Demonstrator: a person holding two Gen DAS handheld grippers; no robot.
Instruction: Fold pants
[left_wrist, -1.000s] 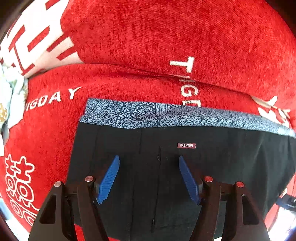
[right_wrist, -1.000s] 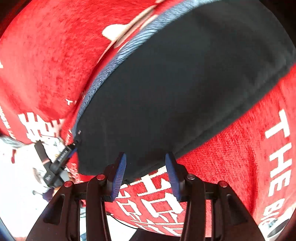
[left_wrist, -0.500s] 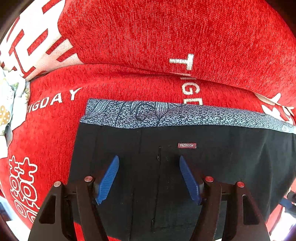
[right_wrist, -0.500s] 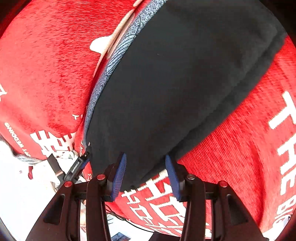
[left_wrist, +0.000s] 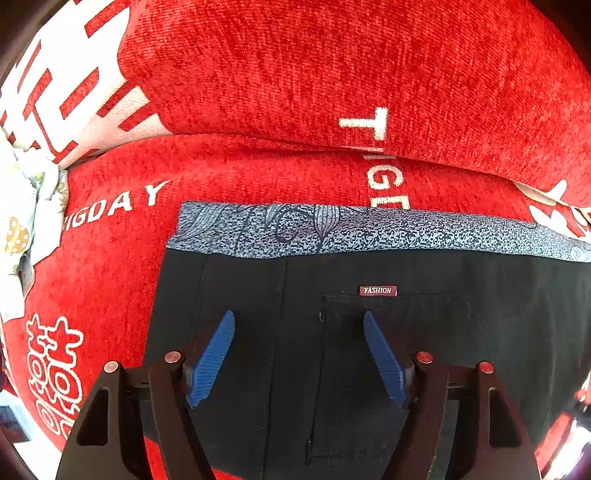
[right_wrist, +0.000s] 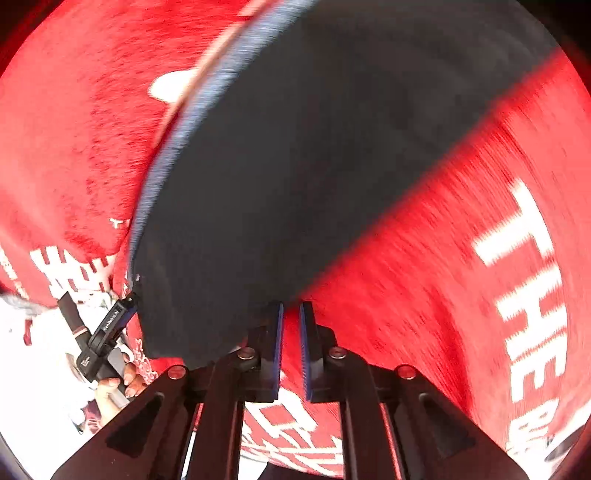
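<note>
Pants (left_wrist: 369, 332): black, folded into a flat block on the red cover (left_wrist: 295, 74), patterned waistband (left_wrist: 369, 232) on the far edge; lying square, likely ready for one more fold.
Landmark: "FASHION" tag (left_wrist: 377, 290), just below the waistband.
Left gripper (left_wrist: 298, 354): hovers over the pants just below the tag, fingers (left_wrist: 212, 360) spread wide and just widened further, nothing between them; probably poised to pin or pinch the cloth.
Right gripper (right_wrist: 291, 347): at the pants' near corner, well away from the tag; fingers just snapped together, almost touching. Whether they caught the hem I cannot tell; red cover shows in the slit.
</note>
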